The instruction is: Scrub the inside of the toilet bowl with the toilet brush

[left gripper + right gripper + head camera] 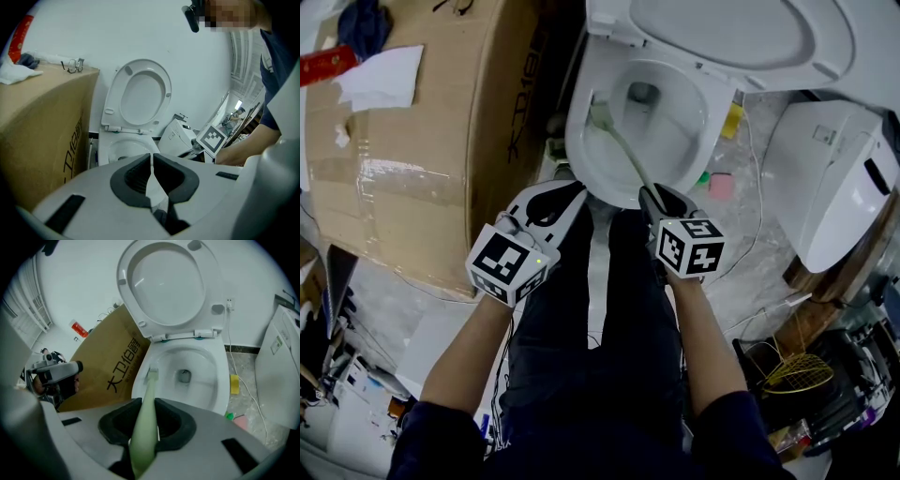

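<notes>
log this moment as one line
right gripper: shut on toilet brush | brush head: inside toilet bowl, at side wall | left gripper: shut, empty | seat: up

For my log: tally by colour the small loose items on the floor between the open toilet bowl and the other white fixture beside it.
Yellow rectangular block: 1
Pink squarish pad: 1
Small green piece: 1
Total: 3
</notes>
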The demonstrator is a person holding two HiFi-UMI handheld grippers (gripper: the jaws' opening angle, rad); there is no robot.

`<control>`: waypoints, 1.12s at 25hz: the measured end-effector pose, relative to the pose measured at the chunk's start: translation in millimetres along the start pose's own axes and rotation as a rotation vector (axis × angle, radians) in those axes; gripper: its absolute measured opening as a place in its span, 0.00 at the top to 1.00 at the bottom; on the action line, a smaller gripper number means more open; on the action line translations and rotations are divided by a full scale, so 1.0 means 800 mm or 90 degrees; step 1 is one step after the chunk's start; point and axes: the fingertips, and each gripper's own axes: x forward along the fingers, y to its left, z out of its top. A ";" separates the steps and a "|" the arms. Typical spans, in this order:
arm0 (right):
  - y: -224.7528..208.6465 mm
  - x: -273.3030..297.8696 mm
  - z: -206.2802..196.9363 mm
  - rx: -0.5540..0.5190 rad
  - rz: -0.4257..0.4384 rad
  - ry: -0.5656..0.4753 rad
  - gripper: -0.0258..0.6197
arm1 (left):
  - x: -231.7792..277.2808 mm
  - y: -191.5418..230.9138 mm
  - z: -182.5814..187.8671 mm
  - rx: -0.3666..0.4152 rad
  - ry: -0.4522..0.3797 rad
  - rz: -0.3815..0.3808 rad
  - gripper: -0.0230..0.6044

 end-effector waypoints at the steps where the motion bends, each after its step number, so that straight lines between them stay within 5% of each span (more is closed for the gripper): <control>1: -0.002 0.002 0.005 0.006 -0.001 -0.004 0.82 | 0.000 0.001 0.000 0.000 0.000 0.000 0.89; 14: -0.053 0.011 0.068 0.042 -0.038 -0.049 0.82 | -0.003 -0.002 0.018 0.012 0.004 -0.001 0.89; 28: -0.079 -0.040 0.068 0.068 -0.054 -0.059 0.82 | -0.002 -0.022 0.074 0.045 -0.007 -0.010 0.89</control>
